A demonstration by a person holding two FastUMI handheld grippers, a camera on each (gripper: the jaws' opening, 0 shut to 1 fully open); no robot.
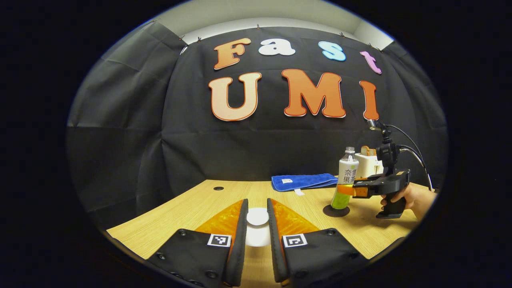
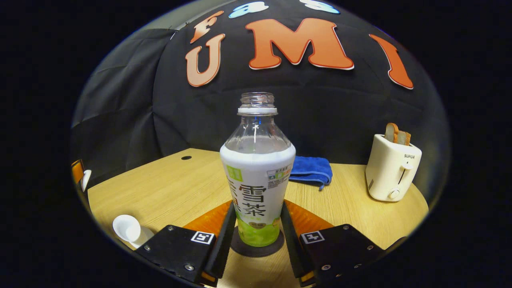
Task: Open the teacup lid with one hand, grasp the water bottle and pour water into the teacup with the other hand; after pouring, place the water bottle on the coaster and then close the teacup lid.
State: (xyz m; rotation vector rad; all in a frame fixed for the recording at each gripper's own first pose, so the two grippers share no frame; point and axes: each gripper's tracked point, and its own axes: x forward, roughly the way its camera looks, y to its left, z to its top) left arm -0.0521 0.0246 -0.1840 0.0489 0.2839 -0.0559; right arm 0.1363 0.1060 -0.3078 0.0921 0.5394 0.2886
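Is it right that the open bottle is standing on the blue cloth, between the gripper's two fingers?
Not quite. The bottle stands on the dark round coaster, not the blue cloth, which lies behind it. The right gripper view shows this. It is open and between the right gripper's fingers.

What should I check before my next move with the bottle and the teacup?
1. Water bottle upright on the coaster: ok.
2. Bottle neck uncapped: ok.
3. Right gripper fingers flank the bottle low down; whether they press on it: cannot tell.
4. Left gripper has a white piece between its fingers; whether it is clamped: cannot tell.
5. Teacup lid on or off: cannot tell.
6. Toaster and blue towel apart from the bottle: ok.
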